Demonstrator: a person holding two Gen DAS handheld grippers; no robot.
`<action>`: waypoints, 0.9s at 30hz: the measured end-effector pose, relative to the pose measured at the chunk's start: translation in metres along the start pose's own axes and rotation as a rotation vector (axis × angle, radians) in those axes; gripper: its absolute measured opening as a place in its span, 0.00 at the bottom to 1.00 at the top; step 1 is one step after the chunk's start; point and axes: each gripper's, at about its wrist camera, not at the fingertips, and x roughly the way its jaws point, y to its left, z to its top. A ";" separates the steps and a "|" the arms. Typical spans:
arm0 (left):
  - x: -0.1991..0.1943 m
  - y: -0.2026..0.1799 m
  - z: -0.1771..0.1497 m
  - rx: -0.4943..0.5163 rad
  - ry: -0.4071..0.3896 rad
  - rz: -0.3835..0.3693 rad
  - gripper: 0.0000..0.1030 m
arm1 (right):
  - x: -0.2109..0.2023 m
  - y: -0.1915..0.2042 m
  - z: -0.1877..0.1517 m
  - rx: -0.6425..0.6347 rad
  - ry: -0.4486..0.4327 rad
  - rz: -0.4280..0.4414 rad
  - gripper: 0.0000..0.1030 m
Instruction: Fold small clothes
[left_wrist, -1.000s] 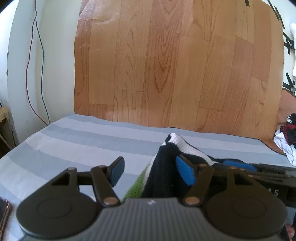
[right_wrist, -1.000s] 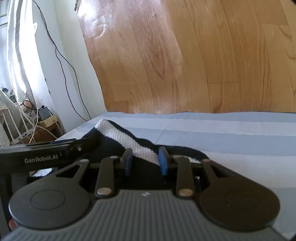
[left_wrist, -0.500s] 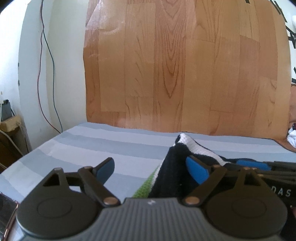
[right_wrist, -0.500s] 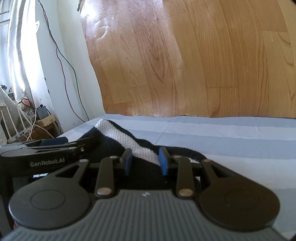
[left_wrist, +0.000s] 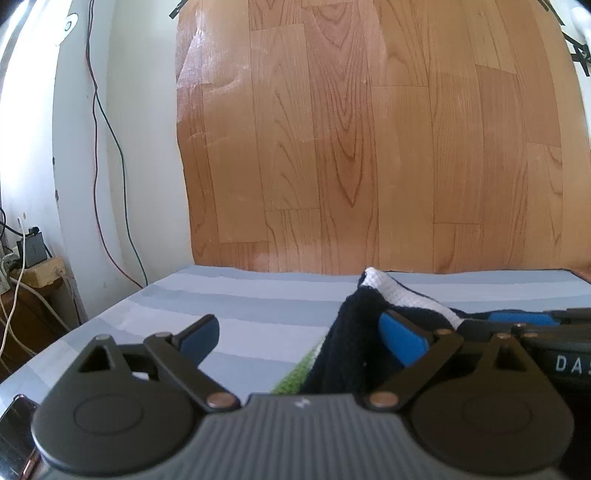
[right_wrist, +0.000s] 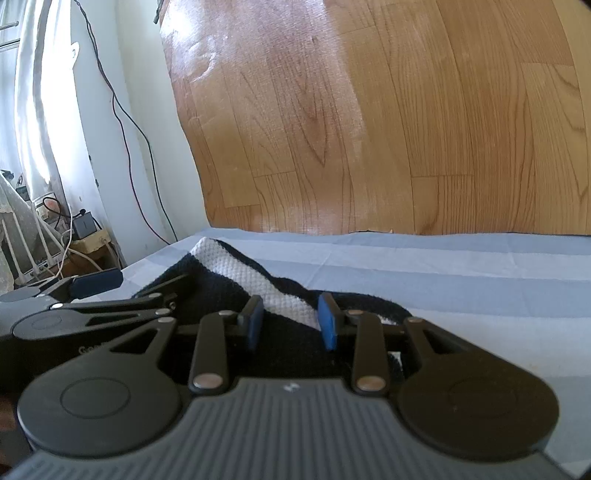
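Your left gripper (left_wrist: 301, 338) has just been opening and its jaws now stand wide apart. The black, white and green knitted garment (left_wrist: 347, 350) bunches up against the inside of its right blue pad (left_wrist: 400, 341), while the left blue pad (left_wrist: 199, 338) stands clear of the cloth over the grey-and-blue striped bed sheet (left_wrist: 251, 302); nothing is pinched between them. A strip of the garment's green stripe shows low in that view, just ahead of the gripper body.

Your right gripper (right_wrist: 291, 321) sits with its jaws narrow. The garment (right_wrist: 258, 288) lies on the sheet (right_wrist: 461, 280) between and under its two blue pads (right_wrist: 327, 321), with the white waffle-textured band running diagonally through the gap and black knit on both sides of it. Whether the pads actually press on the cloth you cannot tell from this angle (they stand close beside the fold, but the contact is hidden).

The garment lies on the sheet near the left edge of the bed, its raised white corner pointing toward the far edge. The two grippers are just beside each other, both at the near end of the cloth: the left one shows at the left of the right wrist view, and the right one at the right of the left wrist view.

Behind the bed's far edge a sheet of wood-grain vinyl (left_wrist: 369, 147) covers the white wall (left_wrist: 147, 166), and thin cables (left_wrist: 99, 147) hang down that wall at the left.
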 end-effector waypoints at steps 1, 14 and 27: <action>0.000 0.000 0.000 -0.002 0.001 -0.001 0.94 | 0.000 0.000 0.000 0.001 0.000 0.000 0.35; 0.003 0.006 0.000 -0.052 0.021 -0.010 1.00 | 0.000 0.001 0.000 -0.001 0.000 -0.001 0.35; 0.009 0.018 -0.001 -0.094 0.056 -0.073 1.00 | 0.000 0.005 0.000 -0.022 0.001 -0.017 0.36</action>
